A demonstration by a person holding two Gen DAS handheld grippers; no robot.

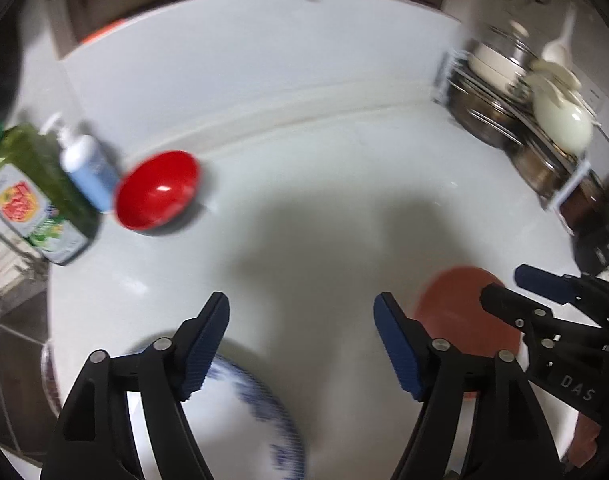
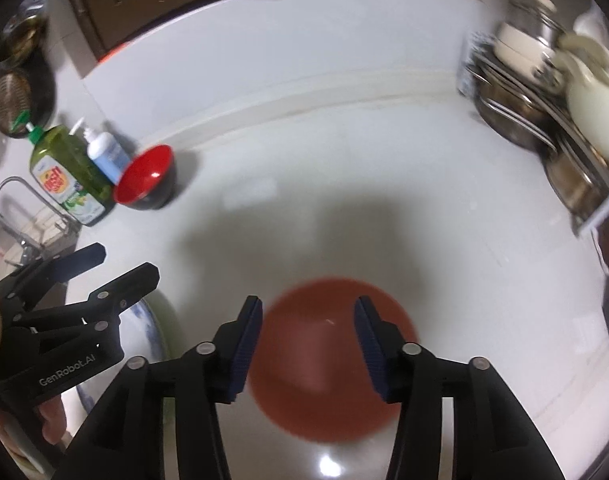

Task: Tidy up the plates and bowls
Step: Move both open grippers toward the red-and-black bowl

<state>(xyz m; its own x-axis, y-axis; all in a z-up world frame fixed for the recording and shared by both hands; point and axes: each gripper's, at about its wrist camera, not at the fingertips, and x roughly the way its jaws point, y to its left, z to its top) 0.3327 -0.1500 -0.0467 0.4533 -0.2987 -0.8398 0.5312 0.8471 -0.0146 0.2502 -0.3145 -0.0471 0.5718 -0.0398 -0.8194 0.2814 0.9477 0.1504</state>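
A red bowl with a black outside (image 1: pixel 158 194) (image 2: pixel 146 178) stands on the white counter by the bottles, far from both grippers. A blue-and-white plate (image 1: pixel 240 412) (image 2: pixel 144 332) lies below my left gripper (image 1: pixel 302 340), which is open and holds nothing. A flat reddish-brown plate (image 2: pixel 328 356) (image 1: pixel 456 312) lies under my right gripper (image 2: pixel 308 338), also open and empty. The right gripper (image 1: pixel 500 286) shows at the right edge of the left wrist view; the left gripper (image 2: pixel 124 264) shows at the left of the right wrist view.
A green dish-soap bottle (image 1: pixel 32 196) (image 2: pixel 70 174) and a small blue pump bottle (image 1: pixel 88 168) (image 2: pixel 106 154) stand at the left by a sink and tap (image 2: pixel 12 208). A dish rack (image 1: pixel 536 120) (image 2: pixel 552 112) with metal pots and cream-coloured ware fills the right back corner.
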